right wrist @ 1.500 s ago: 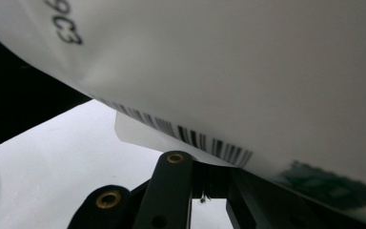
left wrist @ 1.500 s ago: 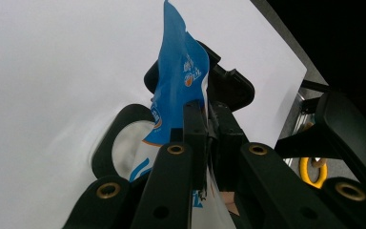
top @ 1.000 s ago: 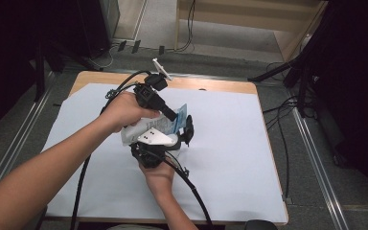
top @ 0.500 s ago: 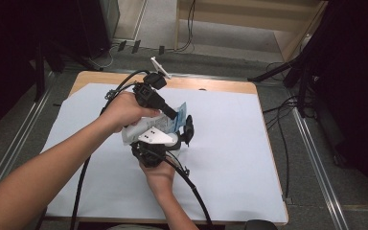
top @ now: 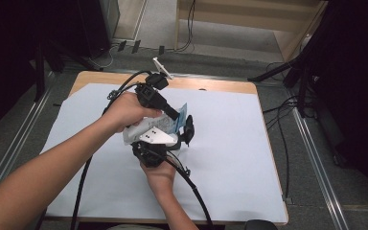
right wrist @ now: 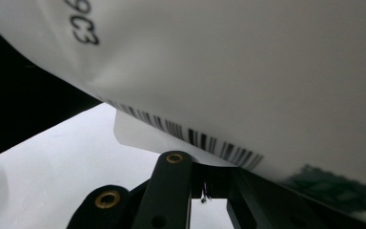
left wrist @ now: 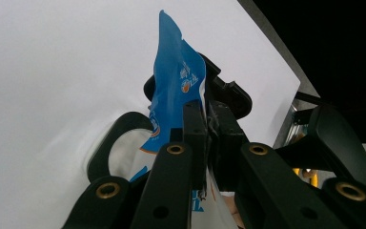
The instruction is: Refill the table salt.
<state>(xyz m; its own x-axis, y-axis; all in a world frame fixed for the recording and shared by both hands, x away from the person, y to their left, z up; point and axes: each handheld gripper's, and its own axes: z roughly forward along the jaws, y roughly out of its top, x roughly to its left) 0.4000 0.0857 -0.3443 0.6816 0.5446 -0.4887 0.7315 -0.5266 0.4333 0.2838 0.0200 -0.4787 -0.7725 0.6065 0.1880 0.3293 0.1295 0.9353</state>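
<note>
Mid-table (top: 249, 143) | both grippers clamp pouch (top: 179, 117) | bare margins around

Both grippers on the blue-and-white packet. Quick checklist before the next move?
1. Left gripper shut on the packet: ok, jaws pinch its blue edge.
2. Right gripper shut on the packet: ok, jaws closed at its white barcode edge.
3. Packet clear of the table sheet: cannot tell, the hands cover it.
4. Cables free of the packet: ok, they trail toward the person.
5. Packet already torn: cannot tell.
</note>
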